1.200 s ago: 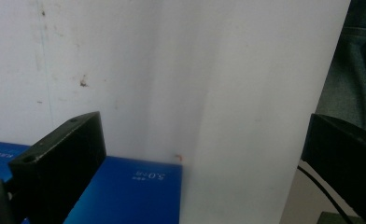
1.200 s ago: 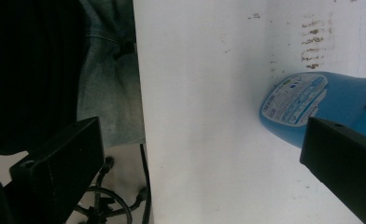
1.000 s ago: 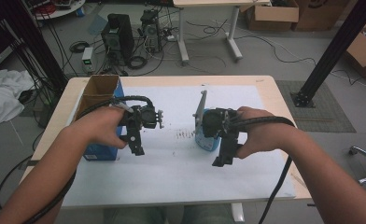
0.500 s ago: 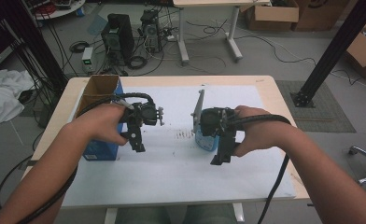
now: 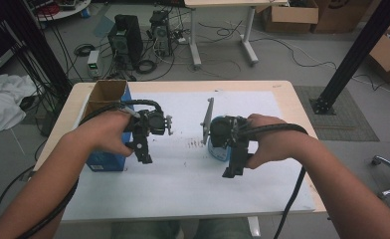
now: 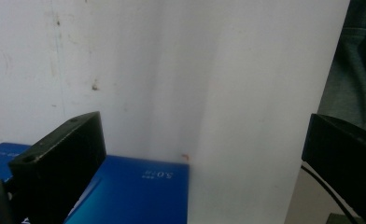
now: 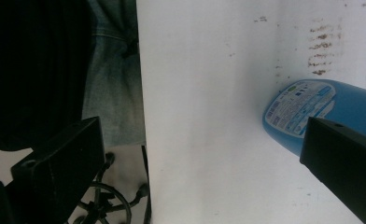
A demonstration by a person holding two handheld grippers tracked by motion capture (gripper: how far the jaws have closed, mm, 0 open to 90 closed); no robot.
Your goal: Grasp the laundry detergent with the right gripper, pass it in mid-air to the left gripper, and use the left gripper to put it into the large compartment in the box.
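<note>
In the high view, the left tool [image 5: 142,149] hangs just beside the open blue carton [image 5: 105,130], on its inner side, and the right tool [image 5: 234,162] hangs in front of the blue bottle [image 5: 217,149], above the white sheet that covers the worktop [image 5: 282,88]. Against the pictures from a moment ago both hands have barely shifted, so neither thing seems to have been picked up yet. In the left gripper view, the left tool [image 6: 204,163] has its jaws wide apart with nothing between them, and a corner of the blue carton [image 6: 139,191] lies below and between them, close to the left jaw. In the right gripper view, the right tool [image 7: 200,168] is likewise spread and empty; the blue bottle [image 7: 312,109] lies on its side just beyond the right jaw, label showing, apparently untouched. The work looks to be at its very start.
</note>
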